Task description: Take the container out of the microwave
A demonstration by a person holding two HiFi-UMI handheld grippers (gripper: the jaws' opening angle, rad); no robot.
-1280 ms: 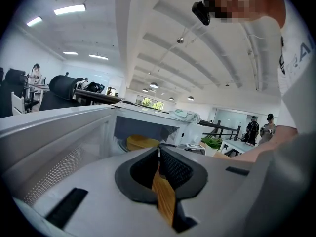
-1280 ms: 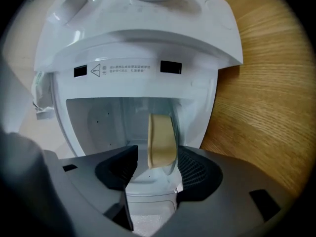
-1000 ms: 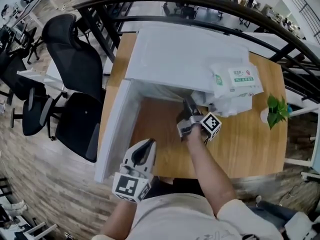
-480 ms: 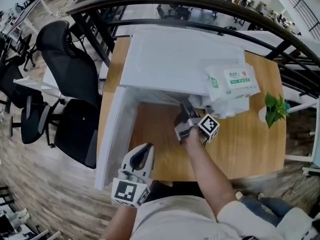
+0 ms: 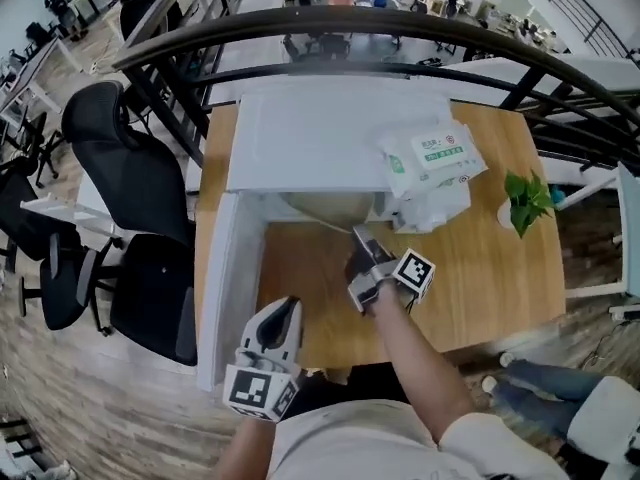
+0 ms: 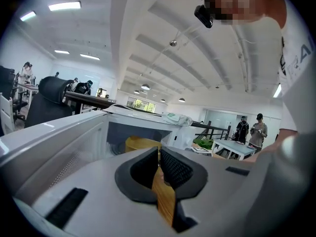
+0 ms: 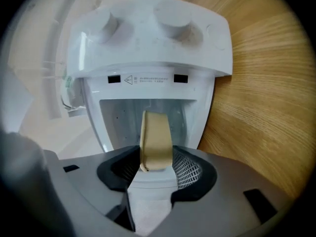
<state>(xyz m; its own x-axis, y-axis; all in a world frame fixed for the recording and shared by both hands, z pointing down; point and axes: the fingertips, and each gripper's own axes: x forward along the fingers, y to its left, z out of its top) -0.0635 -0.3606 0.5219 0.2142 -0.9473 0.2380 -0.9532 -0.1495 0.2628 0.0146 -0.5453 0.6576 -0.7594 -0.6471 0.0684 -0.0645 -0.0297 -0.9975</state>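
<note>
Container placement first: we see the tan container at the mouth of the white microwave, just inside the open cavity, with the door swung out on the left. The right gripper reaches in about level, and its jaws are clamped on the container's near edge. In the right gripper view the tan wall fills the gap from pad to pad. The left gripper hangs near the door's free edge, well apart from the container. Its jaws are pinched nearly together on nothing, and only the wooden surface shows through the slit.

We judge the step in hand to be the draw-out. To do it well, we would keep the grip firm and pull straight back along the line of the cavity. We would hold the container level and lift it only enough to clear the sill, staying off the door and the frame on the control side.

The container looks low and wide, and as far as we can tell it stands level with its top up. Its long axis runs across the microwave's mouth, left to right in the head view, so its broad side faces us.
</note>
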